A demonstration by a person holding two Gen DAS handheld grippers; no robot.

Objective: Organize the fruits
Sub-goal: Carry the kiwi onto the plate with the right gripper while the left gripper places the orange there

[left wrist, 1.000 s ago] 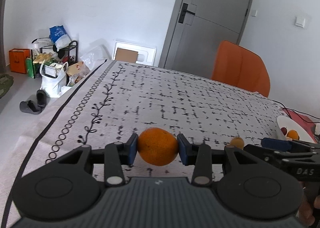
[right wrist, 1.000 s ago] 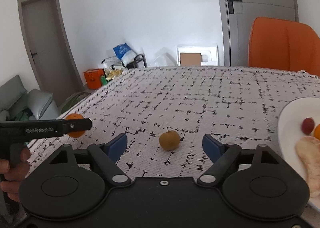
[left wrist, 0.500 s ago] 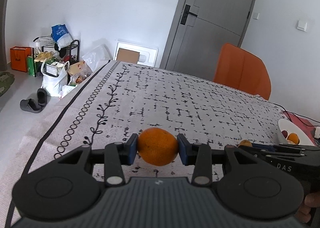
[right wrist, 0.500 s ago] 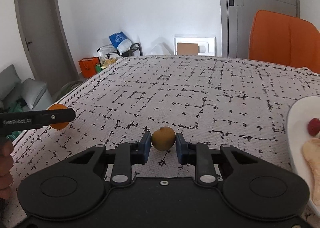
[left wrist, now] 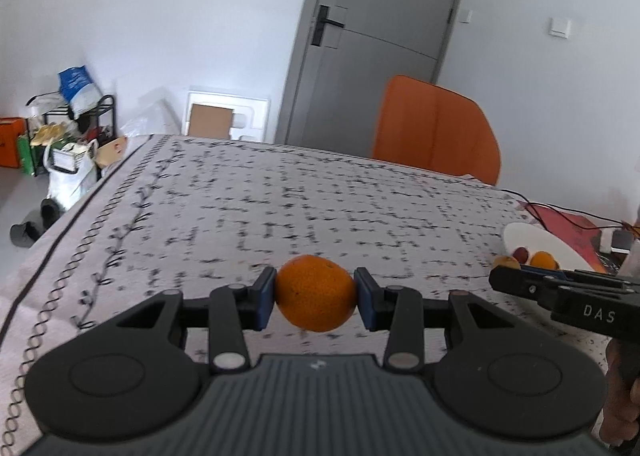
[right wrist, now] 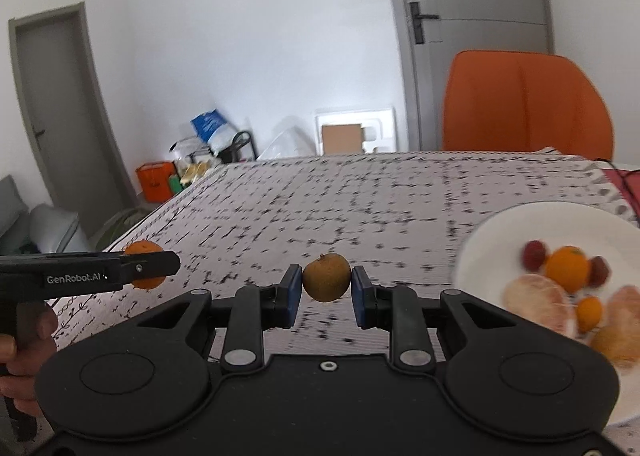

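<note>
My left gripper (left wrist: 315, 292) is shut on an orange (left wrist: 316, 291) and holds it above the patterned tablecloth; it also shows in the right wrist view (right wrist: 145, 264) at the left. My right gripper (right wrist: 326, 278) is shut on a small brown round fruit (right wrist: 326, 277), lifted off the cloth; it shows in the left wrist view (left wrist: 505, 261) at the right. A white plate (right wrist: 520, 224) at the right holds several fruits: an orange (right wrist: 567, 268), red fruits and pale peeled pieces. The plate also shows in the left wrist view (left wrist: 560, 246).
The table (left wrist: 320, 208) carries a white cloth with black marks. An orange chair (left wrist: 436, 132) stands at its far side before a grey door (left wrist: 384, 36). Red cloth and cables (left wrist: 568, 220) lie beyond the plate. Bags and a rack (left wrist: 68, 128) stand on the floor at the left.
My right gripper closed on the brown fruit, lifted it off the cloth and moved toward the plate. My left gripper kept the orange and moved right.
</note>
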